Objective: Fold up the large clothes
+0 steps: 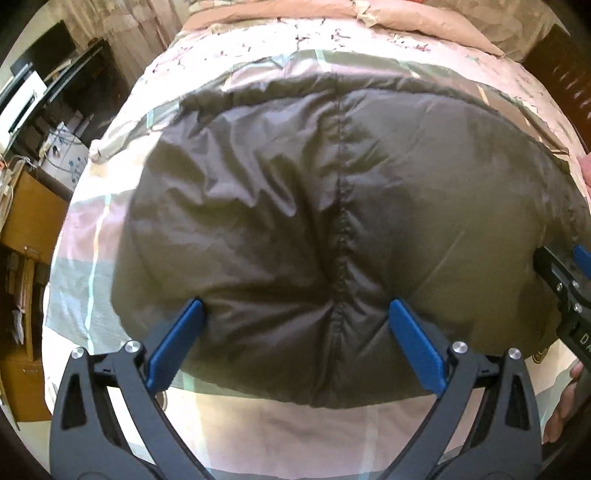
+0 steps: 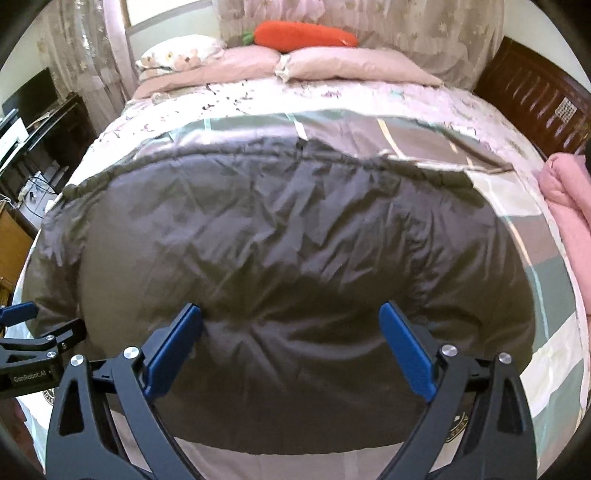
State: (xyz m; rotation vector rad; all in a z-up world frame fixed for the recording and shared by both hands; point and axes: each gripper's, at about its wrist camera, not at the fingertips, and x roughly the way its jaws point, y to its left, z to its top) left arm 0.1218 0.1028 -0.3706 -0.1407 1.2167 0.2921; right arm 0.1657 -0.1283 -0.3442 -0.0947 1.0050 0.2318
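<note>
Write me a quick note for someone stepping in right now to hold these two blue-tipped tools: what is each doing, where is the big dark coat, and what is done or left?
Left tool: jaws wide open, pads pressed against the near part of the dark puffy coat, straddling its centre seam; nothing pinched.
Right tool: also wide open, pressed against the coat's near part, further right.
The coat lies spread across the patterned bedspread, its surface wrinkled.
A pink garment sits at the bed's right side; a carrot plush by the pillows.
Done: coat laid out on the bed.
Left: probably close on the near edge and fold it away from you.
</note>
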